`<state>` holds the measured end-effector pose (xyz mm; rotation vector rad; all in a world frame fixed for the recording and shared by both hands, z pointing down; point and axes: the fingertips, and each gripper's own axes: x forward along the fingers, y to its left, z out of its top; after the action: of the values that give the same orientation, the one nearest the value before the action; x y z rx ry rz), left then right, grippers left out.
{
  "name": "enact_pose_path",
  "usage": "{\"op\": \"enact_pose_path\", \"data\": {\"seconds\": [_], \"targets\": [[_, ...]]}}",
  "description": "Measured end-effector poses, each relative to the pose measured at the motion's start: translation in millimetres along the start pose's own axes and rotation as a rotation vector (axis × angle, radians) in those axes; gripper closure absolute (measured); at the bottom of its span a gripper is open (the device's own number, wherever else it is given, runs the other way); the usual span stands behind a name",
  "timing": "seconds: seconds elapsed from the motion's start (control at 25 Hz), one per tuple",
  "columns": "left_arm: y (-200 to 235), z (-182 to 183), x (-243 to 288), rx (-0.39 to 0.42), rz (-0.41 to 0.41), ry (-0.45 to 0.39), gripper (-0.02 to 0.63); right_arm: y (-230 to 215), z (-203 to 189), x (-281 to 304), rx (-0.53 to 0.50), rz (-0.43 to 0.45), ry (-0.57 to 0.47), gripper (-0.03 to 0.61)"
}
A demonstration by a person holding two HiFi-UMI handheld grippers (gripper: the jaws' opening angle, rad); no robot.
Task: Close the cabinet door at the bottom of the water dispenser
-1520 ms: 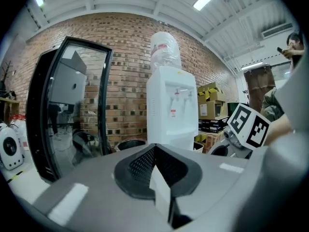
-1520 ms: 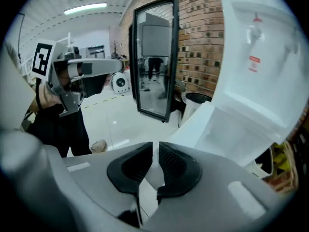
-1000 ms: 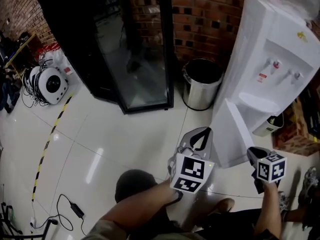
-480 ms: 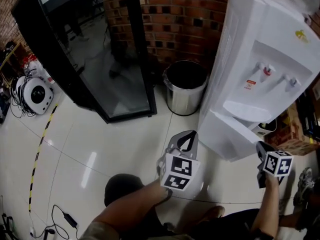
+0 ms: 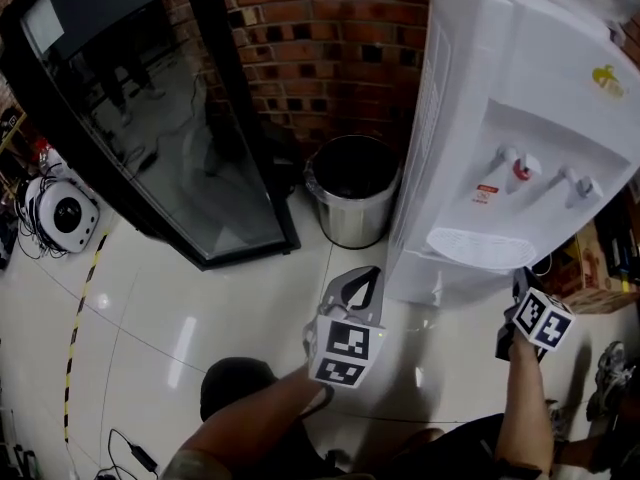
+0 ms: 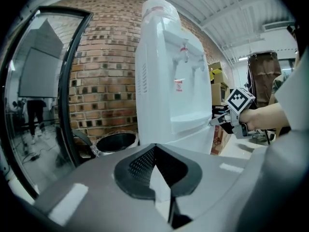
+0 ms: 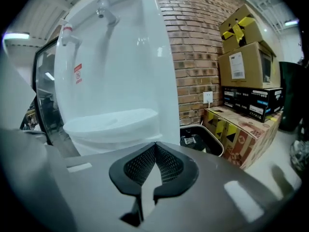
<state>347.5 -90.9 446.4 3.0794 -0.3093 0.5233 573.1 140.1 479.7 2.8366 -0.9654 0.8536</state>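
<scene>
Swung in since a second ago, the cabinet door (image 6: 195,140) now lies flush with the lower front of the water dispenser (image 5: 500,88). Before, it stood open toward the person. The view has also drawn closer to the dispenser, and both tools have moved with it.

One white water dispenser stands at the right, against a brick wall (image 5: 320,28). It has two taps, one red-topped (image 5: 520,168) and one just to its right (image 5: 580,183). One curved drip tray (image 5: 475,248) sits below them.

One round steel bin (image 5: 352,190) stands just left of the dispenser. One tall black glass-fronted cooler (image 5: 150,138) stands further left. One round white appliance (image 5: 62,213) sits on the tiled floor (image 5: 200,308) at the far left. A stack of cartons (image 7: 244,62) stands to the right of the dispenser.

Two tools are in view, one in each hand.

The left tool (image 6: 154,148) has its jaws together with nothing between them. It hovers over the floor, near the dispenser's left front corner, touching nothing.

The right tool (image 7: 155,146) has just been closing, and its jaws now meet with nothing between them. It points at the dispenser's front from the right, with its tip close to the right end of the drip tray. Whether it touches the dispenser cannot be told.
</scene>
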Motion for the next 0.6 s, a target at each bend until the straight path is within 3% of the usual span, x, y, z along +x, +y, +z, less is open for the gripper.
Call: {"op": "enact_pose_path", "data": {"seconds": [0.16, 0.4, 0.6], "targets": [[-4.9, 3.4, 11.1, -0.034, -0.023, -0.008, 0.614, 0.6, 1.5, -2.1, 0.010, 0.011, -0.008, 0.577], [-17.7, 6.5, 19.8, -0.024, -0.049, -0.021, 0.614, -2.0, -7.5, -9.6, 0.014, 0.017, 0.044, 0.578], [-16.3, 11.4, 15.6, -0.028, -0.037, -0.032, 0.614, -3.2, -3.2, -15.1, -0.006, -0.019, 0.051, 0.578]]}}
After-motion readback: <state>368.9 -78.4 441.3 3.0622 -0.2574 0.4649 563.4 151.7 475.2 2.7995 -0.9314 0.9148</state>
